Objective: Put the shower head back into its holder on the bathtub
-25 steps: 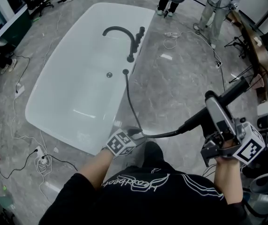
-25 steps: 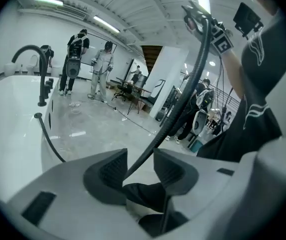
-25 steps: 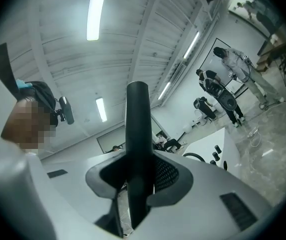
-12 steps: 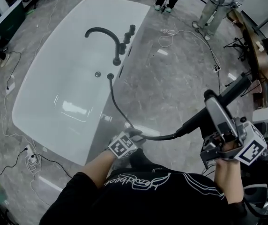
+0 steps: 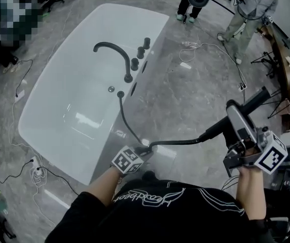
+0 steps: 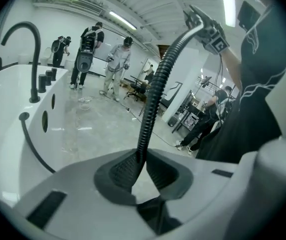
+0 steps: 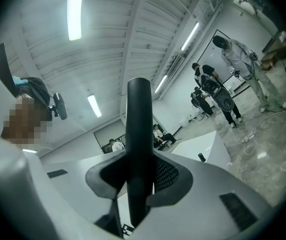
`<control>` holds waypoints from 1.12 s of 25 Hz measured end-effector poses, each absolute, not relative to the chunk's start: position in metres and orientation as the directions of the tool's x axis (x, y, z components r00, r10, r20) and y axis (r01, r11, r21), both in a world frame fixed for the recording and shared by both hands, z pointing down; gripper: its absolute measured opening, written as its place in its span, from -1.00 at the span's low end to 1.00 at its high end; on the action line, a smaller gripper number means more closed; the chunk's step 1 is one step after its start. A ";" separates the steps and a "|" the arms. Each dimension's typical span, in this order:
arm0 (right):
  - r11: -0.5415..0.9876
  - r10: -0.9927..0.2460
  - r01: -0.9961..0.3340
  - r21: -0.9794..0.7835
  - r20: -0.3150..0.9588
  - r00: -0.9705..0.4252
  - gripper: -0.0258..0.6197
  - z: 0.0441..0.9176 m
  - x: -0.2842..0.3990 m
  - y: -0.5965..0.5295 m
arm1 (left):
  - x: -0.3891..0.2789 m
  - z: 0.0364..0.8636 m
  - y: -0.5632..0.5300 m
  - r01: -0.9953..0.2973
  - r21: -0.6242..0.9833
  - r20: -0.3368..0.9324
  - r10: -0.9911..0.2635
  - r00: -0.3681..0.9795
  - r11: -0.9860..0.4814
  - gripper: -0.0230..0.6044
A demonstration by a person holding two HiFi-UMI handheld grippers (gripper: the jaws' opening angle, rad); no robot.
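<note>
The white bathtub lies ahead on the left, with a black arched faucet and knobs on its near rim. A black ribbed hose runs from a fitting on that rim to my left gripper. The left jaws are closing, and the hose sits pinched between the pads. From there it curves right to the black shower head. My right gripper is shut on the shower head's handle and holds it up, away from the tub.
Two people stand on the grey floor beyond the tub's far end. Cables and a power strip lie by the tub's near left corner, and more cable by the people. Desks and stands line the right side.
The left jaws have closed onto the hose. Both hands have shifted across the floor beside the tub, the right one still carrying the shower head.
</note>
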State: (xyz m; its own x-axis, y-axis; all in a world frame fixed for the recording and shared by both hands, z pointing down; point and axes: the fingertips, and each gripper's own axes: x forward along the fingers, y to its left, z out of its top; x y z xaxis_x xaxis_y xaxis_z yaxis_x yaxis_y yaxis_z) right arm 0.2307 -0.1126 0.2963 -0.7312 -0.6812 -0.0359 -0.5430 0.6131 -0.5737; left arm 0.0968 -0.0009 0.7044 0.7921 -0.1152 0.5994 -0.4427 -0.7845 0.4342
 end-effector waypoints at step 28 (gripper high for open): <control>0.658 -0.476 -0.382 -0.649 0.034 -0.879 -0.58 0.404 0.173 -0.151 | -0.124 0.430 -0.146 -0.883 0.141 0.404 -0.788 0.464 -0.448 -0.75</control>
